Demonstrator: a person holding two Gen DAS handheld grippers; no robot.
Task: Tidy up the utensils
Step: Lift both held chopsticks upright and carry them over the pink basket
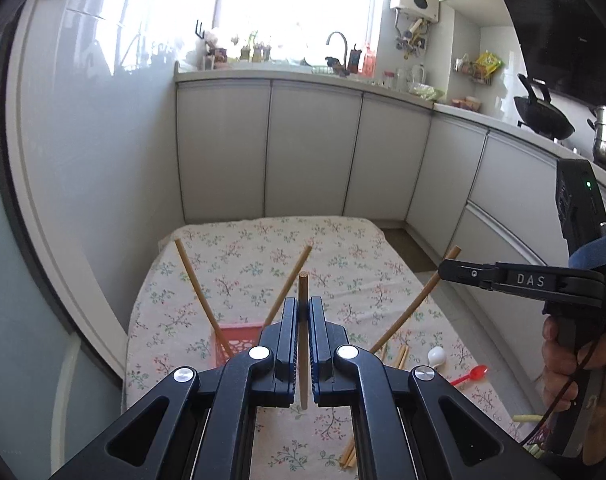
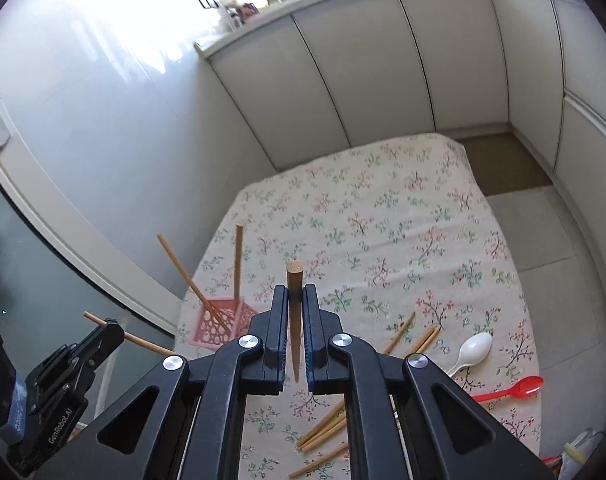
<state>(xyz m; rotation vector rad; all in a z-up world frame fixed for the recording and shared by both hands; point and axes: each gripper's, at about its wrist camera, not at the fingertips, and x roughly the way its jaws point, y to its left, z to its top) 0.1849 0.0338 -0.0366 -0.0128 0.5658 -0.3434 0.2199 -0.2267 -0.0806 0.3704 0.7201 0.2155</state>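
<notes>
Grippers (image 1: 303, 312) (image 2: 295, 300) each clamp one chopstick (image 1: 303, 340) (raised).

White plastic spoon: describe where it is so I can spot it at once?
On the floral tablecloth, look to the near right. The white plastic spoon lies beside loose wooden chopsticks. A red plastic spoon lies nearer; only this one is white.
</notes>
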